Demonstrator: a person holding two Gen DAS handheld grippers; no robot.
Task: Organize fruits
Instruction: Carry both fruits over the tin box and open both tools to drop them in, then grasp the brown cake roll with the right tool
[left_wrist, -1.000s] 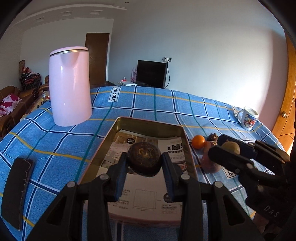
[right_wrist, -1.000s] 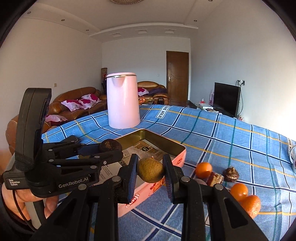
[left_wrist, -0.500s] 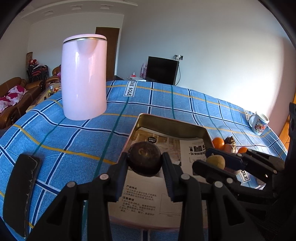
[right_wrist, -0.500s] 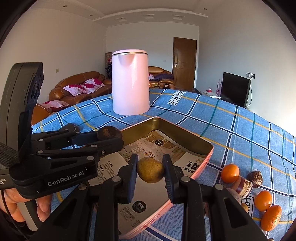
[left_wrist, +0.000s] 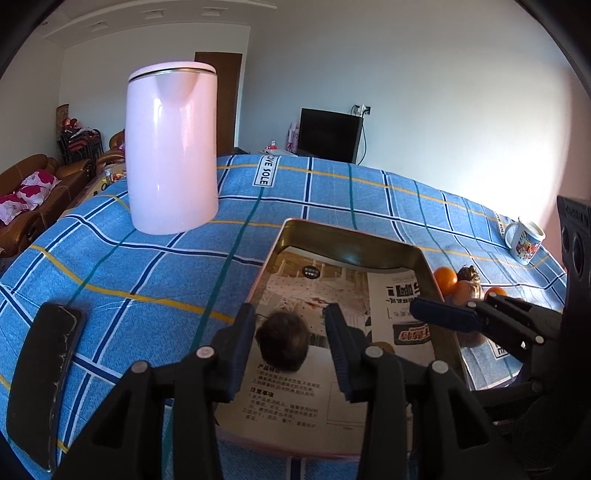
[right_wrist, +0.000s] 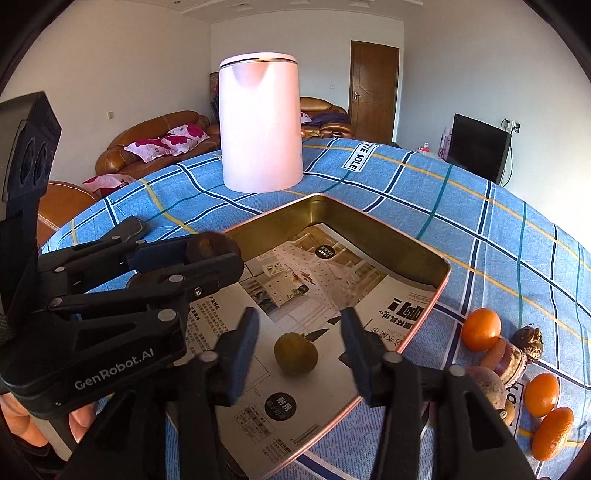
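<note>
Tongs both hover over my tin (right_wrist: 441, 275): right gripper (right_wrist: 299, 341) gaping above one greenish fruit (right_wrist: 295, 353) lying on its paper; left gripper (left_wrist: 291, 334) spread, one dark fruit (left_wrist: 283, 340) between unclamped. Four oranges (right_wrist: 481, 329) wait outside.

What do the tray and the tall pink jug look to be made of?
Tray: thin metal by the look, its brassy inner wall glossy and its rim rolled; printed paper lines the floor. Pink jug: probably smooth plastic, possibly coated metal, with a soft sheen and a thin dark band under the lid.
</note>
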